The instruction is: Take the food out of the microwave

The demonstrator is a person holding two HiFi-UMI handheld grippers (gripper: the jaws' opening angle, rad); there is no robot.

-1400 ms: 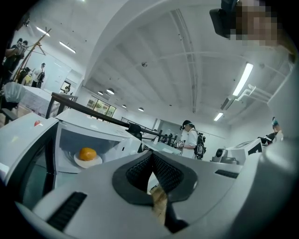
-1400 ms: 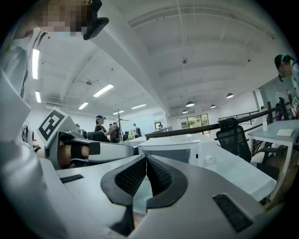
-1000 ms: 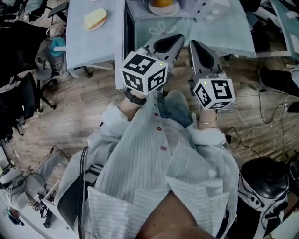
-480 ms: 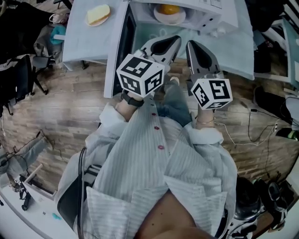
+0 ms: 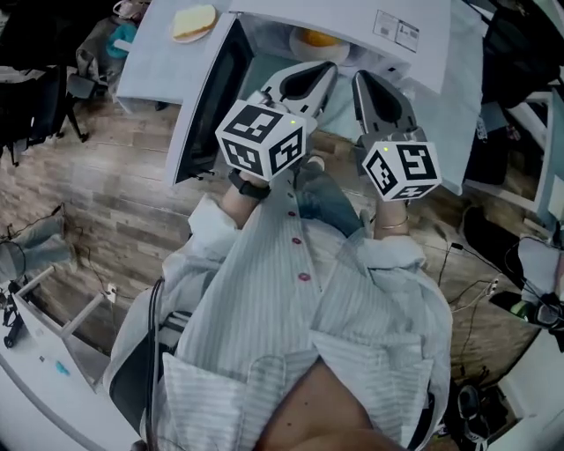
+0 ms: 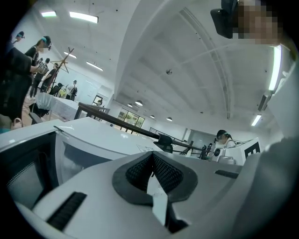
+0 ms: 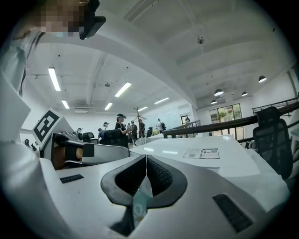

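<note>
A white microwave (image 5: pixel 388 26) stands on the table at the top of the head view, its dark-windowed door (image 5: pixel 207 101) swung open to the left. Inside lies orange-yellow food (image 5: pixel 319 38) on a pale plate, partly hidden under the microwave's top. My left gripper (image 5: pixel 330 69) and right gripper (image 5: pixel 361 79) are held side by side in front of the opening, short of the food. Both are shut and hold nothing. In the left gripper view the jaws (image 6: pixel 152 156) meet, with the microwave (image 6: pixel 88 144) beyond. The right gripper (image 7: pixel 146 159) points over the microwave's top (image 7: pixel 201 156).
A second plate with a pale sandwich (image 5: pixel 194 21) lies on the light-blue table (image 5: pixel 154 62) left of the open door. Chairs and bags (image 5: pixel 35 97) stand on the wood floor at the left. Cables (image 5: pixel 493 264) and gear lie at the right. People stand far off.
Both grippers have moved forward toward the microwave, staying shut. The microwave and its open door have come closer and turned in the head view, and the food now sits just beyond the jaw tips.
</note>
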